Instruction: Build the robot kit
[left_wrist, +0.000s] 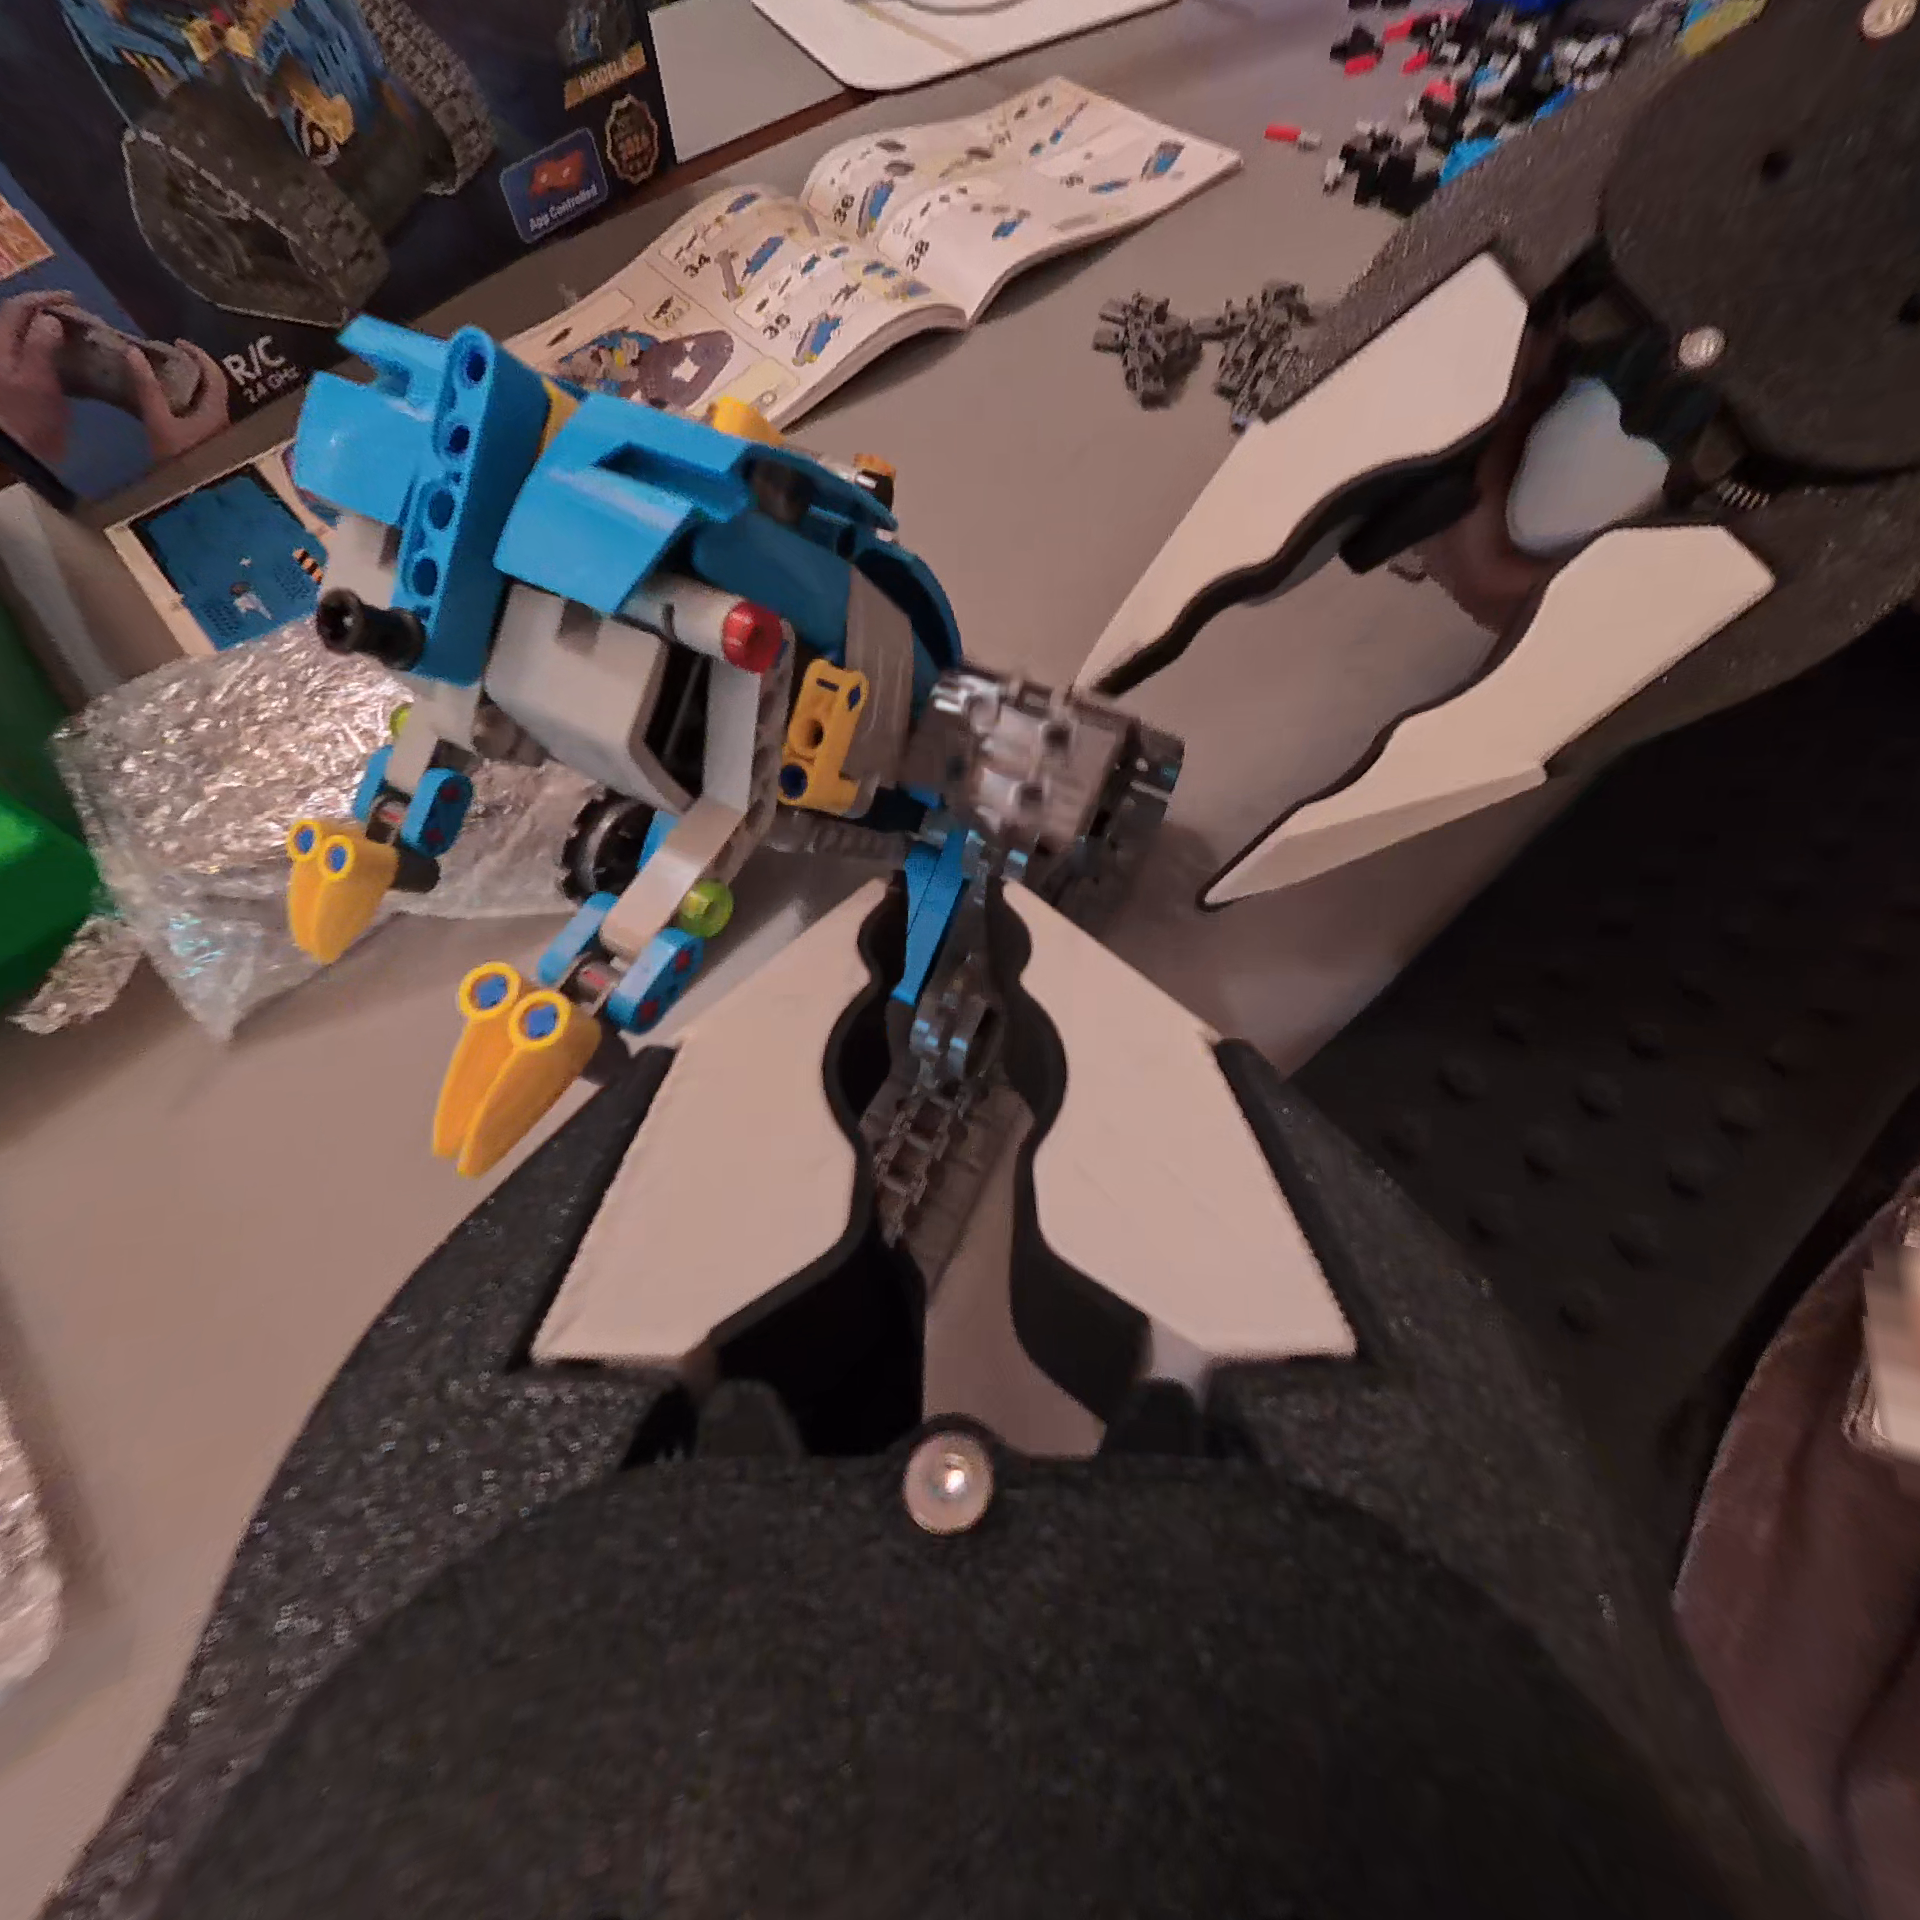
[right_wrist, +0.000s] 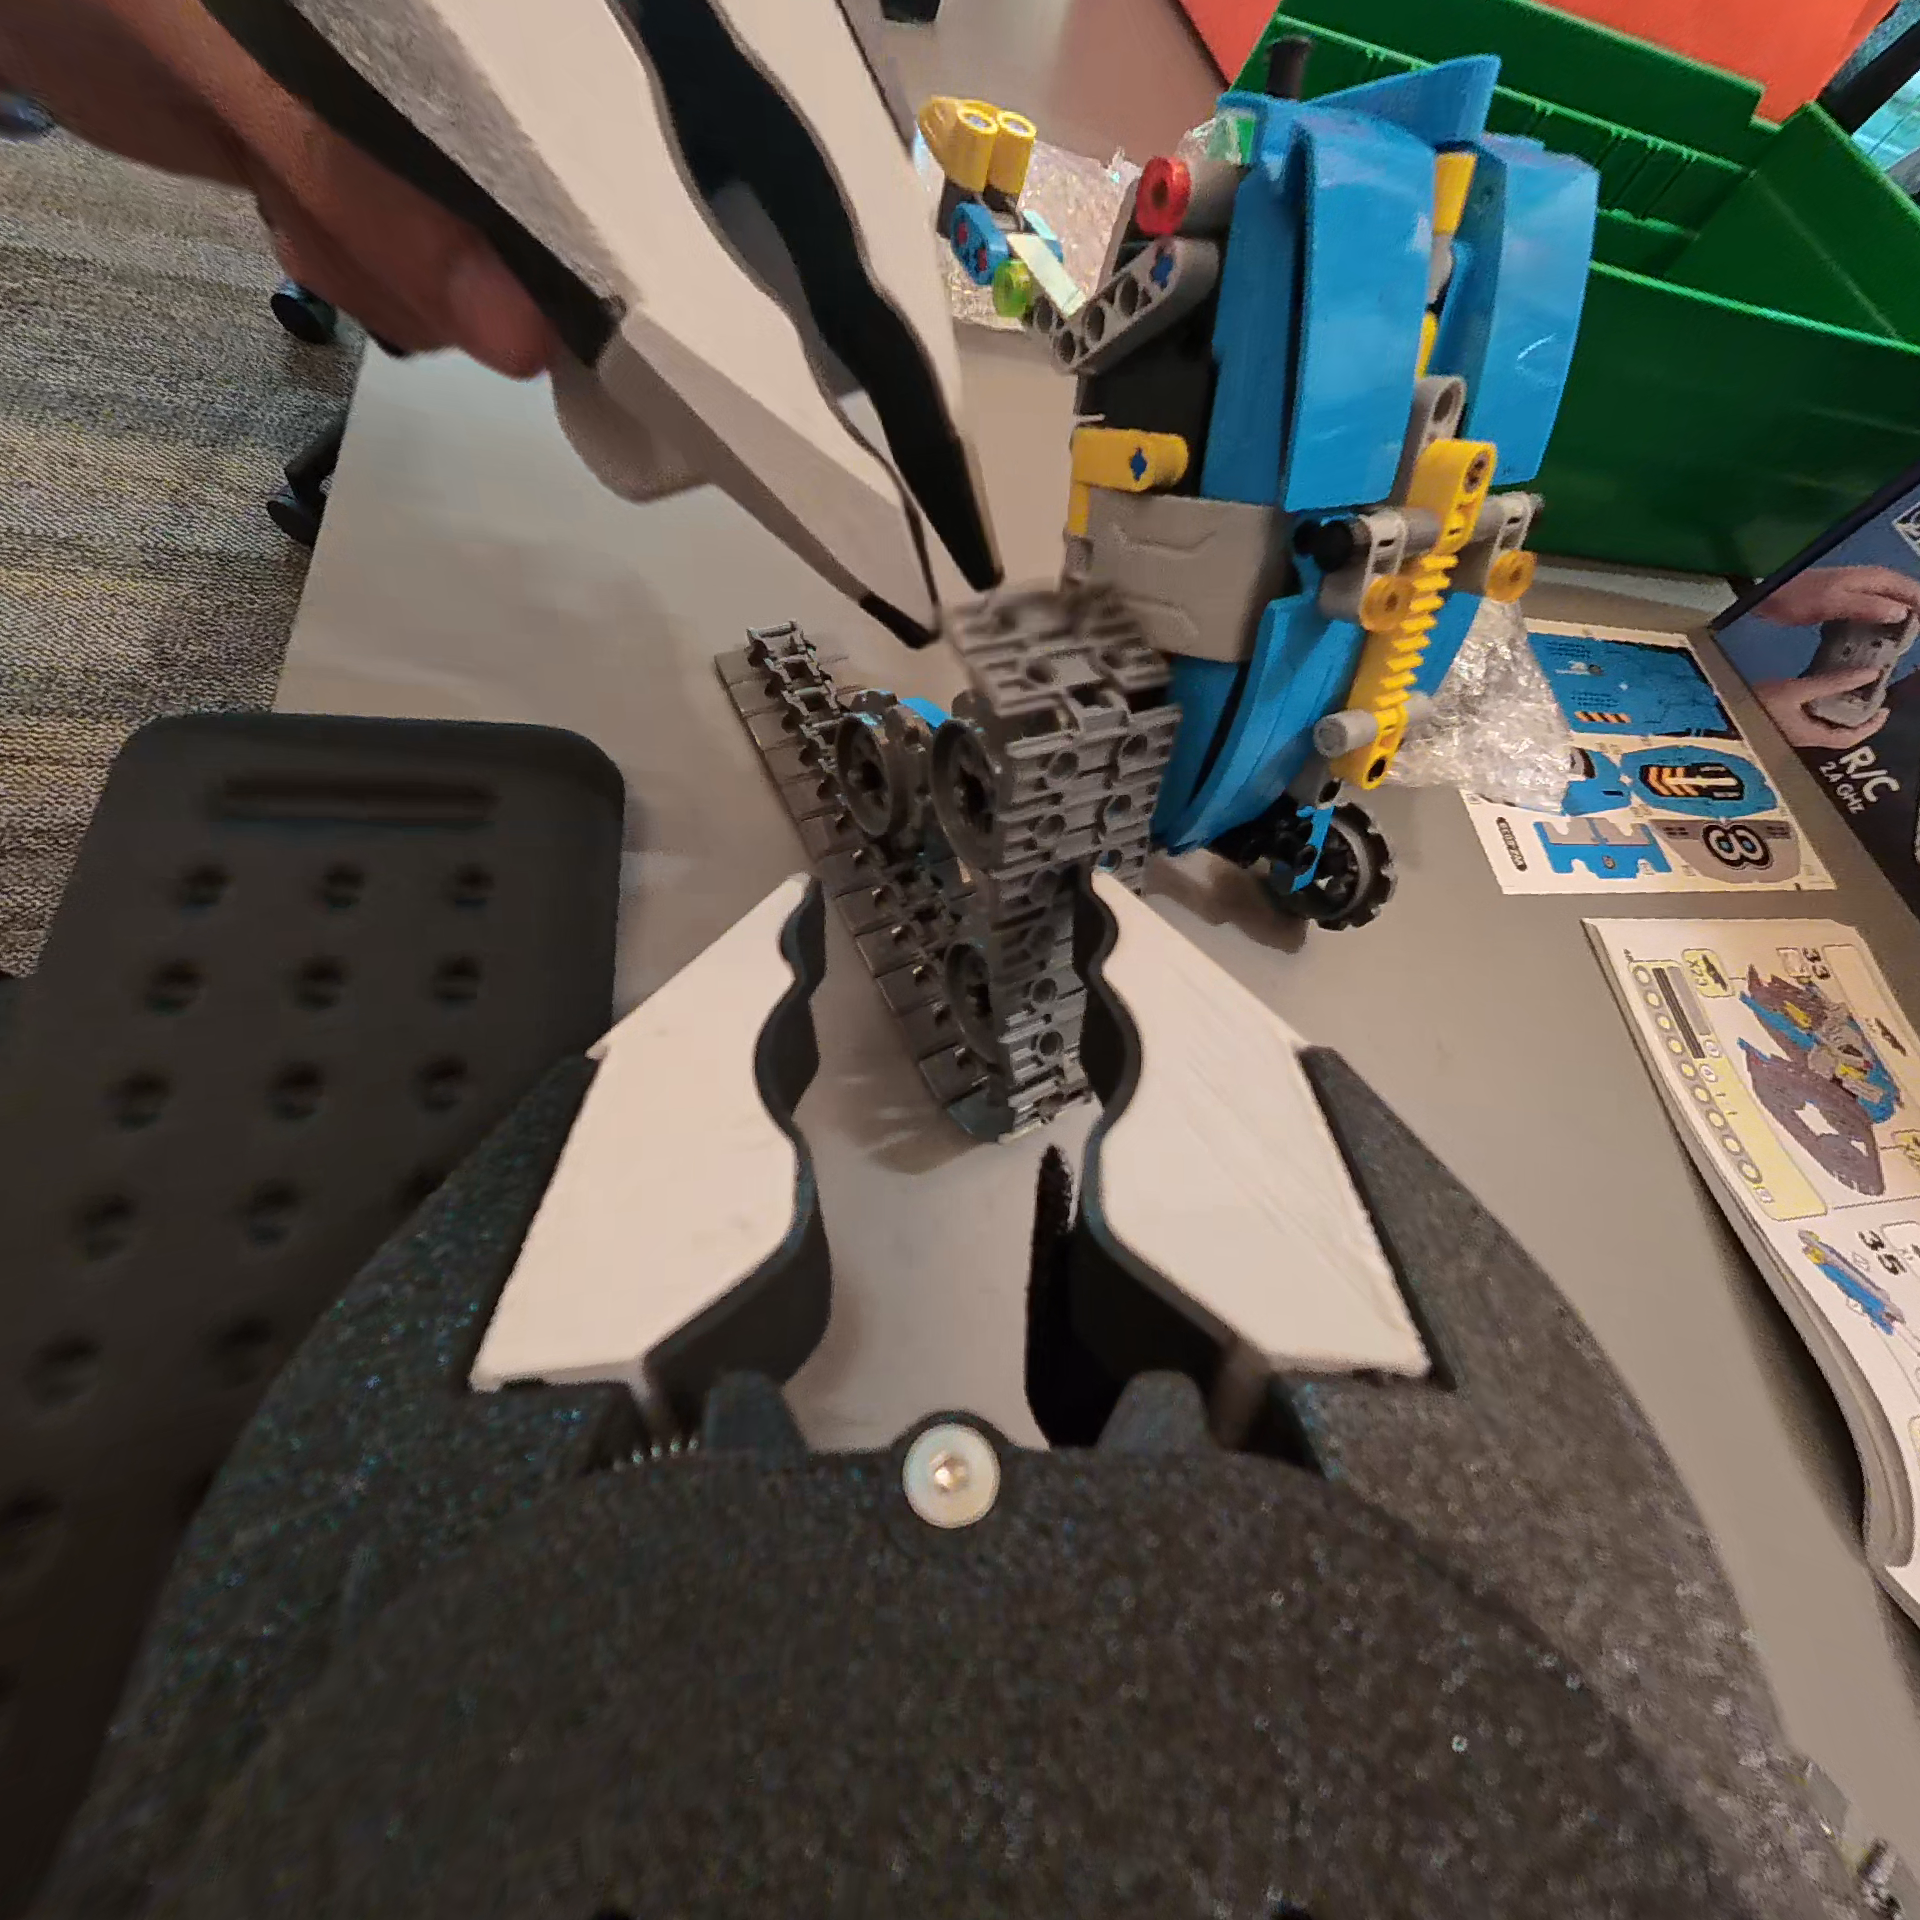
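Left hand-held gripper (left_wrist: 941, 906) is pinching a blue-and-grey beam at the tracked end of the brick-built model (left_wrist: 623, 623), its fingers pressed close on the part. Right hand-held gripper (right_wrist: 951, 885) is standing spread around the model's grey track assembly; one finger (right_wrist: 1195, 1143) is lying against the grey frame, while the other finger is keeping a visible gap from the track links. The left wrist view is showing these same jaws wide apart at the grey end block.

The model is resting on the grey table (left_wrist: 208, 1195), tilted, with its yellow claws pointing down. A black perforated pad (right_wrist: 260, 1039) is lying just beside the grippers. A person's hand (right_wrist: 364, 229) is gripping the left tool.

Farther off: crumpled plastic bag (left_wrist: 208, 769) is lying behind the model, sticker sheet (right_wrist: 1642, 800) and open instruction booklet (left_wrist: 935, 208) beside it, small grey links (left_wrist: 1195, 332) near the booklet. Loose parts pile (left_wrist: 1455, 104), product box (left_wrist: 260, 208) and green bin (right_wrist: 1714, 312) are sitting at the far edge.
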